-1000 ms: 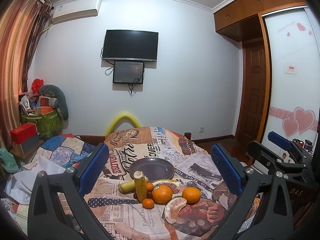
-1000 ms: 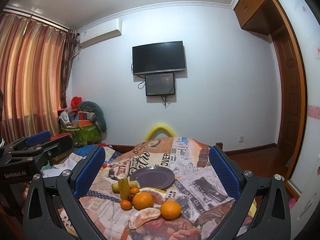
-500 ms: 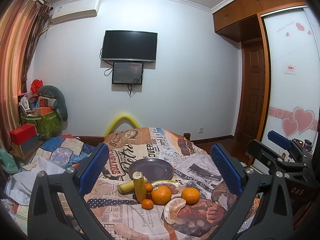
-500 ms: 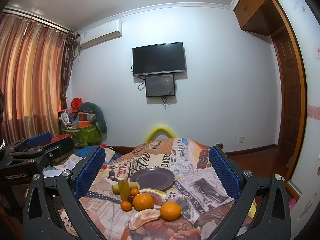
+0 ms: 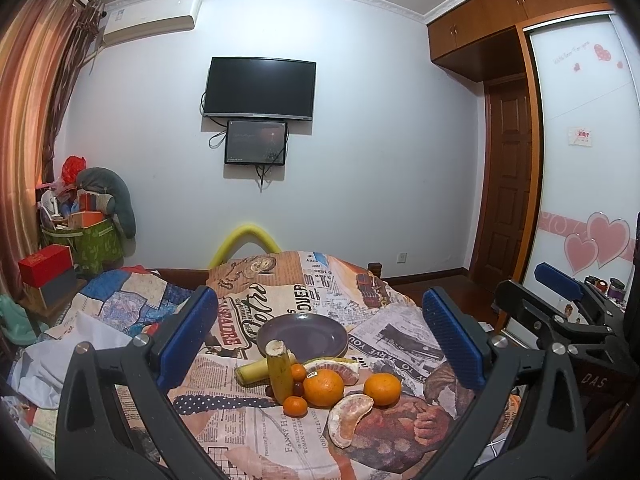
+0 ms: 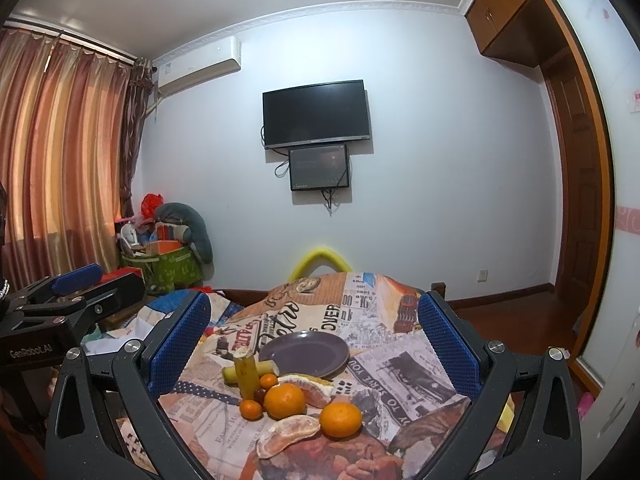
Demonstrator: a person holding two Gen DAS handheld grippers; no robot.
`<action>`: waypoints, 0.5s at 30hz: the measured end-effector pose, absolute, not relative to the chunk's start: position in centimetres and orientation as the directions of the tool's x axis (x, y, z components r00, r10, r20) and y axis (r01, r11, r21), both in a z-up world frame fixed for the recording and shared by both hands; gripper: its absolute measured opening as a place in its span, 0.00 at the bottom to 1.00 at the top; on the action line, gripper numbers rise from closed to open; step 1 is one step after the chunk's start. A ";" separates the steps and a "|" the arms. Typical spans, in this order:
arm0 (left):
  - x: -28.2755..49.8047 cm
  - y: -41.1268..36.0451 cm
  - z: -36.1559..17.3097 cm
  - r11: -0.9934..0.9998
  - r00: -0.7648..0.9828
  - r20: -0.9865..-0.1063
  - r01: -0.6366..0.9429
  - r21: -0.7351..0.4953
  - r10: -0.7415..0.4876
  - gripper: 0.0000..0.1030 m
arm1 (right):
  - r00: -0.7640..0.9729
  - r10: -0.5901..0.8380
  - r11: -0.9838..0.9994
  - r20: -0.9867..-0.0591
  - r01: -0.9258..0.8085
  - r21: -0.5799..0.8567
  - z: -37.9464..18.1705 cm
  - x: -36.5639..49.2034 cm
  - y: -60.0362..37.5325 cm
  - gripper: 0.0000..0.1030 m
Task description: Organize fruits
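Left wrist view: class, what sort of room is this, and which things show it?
Probably a home bedroom: a wall TV, curtains on the left, and a sliding wardrobe door with hearts. Fruit sits on a newsprint cloth.

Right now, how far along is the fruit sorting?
Nothing looks done: the purple plate holds no fruit. Nothing is in hand; the left gripper and right gripper are both open above the table. Left to do: the oranges, peeled segments, banana pieces and small fruits.
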State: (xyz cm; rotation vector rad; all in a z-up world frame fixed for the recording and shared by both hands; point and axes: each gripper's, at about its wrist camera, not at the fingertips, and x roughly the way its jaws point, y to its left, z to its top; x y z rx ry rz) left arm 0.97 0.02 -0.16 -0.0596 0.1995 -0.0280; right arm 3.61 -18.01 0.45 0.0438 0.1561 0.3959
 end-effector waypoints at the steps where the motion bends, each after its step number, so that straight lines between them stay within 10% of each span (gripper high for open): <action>1: 0.9 0.1 -0.3 0.998 0.980 -0.197 0.022 -0.062 -0.034 1.00 | 0.910 0.389 0.921 -0.145 -0.382 0.076 0.4 3.7 -18.0 1.00; 15: 4.5 1.3 -3.2 0.998 0.954 -0.301 0.000 -0.063 -0.019 0.97 | 0.892 0.376 0.926 -0.252 -0.369 0.074 -2.0 6.6 -18.3 1.00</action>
